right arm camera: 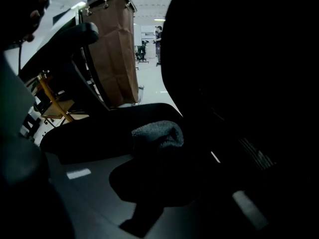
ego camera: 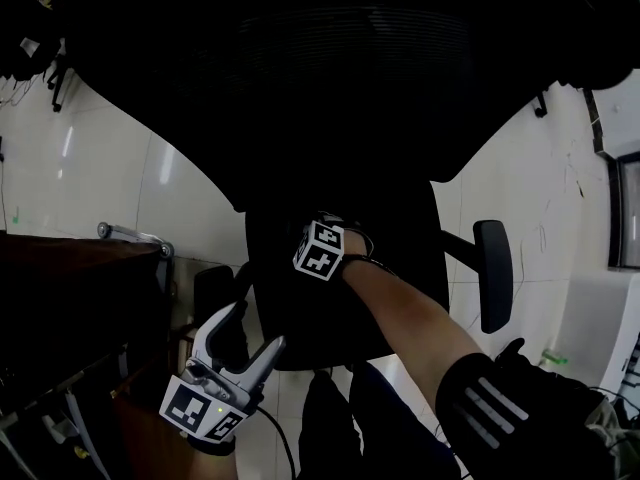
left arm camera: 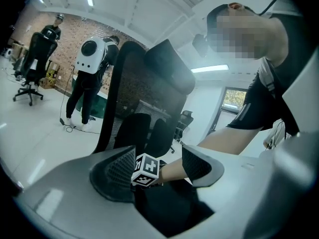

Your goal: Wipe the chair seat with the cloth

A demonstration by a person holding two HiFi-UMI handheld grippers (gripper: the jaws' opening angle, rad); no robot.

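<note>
The black office chair fills the head view, its seat (ego camera: 400, 268) below the mesh backrest (ego camera: 340, 78). A bunched grey cloth (right arm camera: 157, 135) lies on the dark seat (right arm camera: 89, 136) at the tips of my right gripper (right arm camera: 158, 151), which looks shut on it. In the head view only that gripper's marker cube (ego camera: 320, 250) shows over the seat; its jaws are lost in the dark. My left gripper (ego camera: 255, 328) hangs off the seat's front left corner, open and holding nothing. Between its spread jaws I see the right gripper's cube (left arm camera: 146, 169) and the forearm.
The chair's right armrest (ego camera: 493, 273) sticks out over the white floor. A dark table (ego camera: 70, 288) stands at the left. A brown bag on a metal frame (right arm camera: 117, 49) is beside the chair. People (left arm camera: 92, 78) and another chair (left arm camera: 32, 59) stand farther off.
</note>
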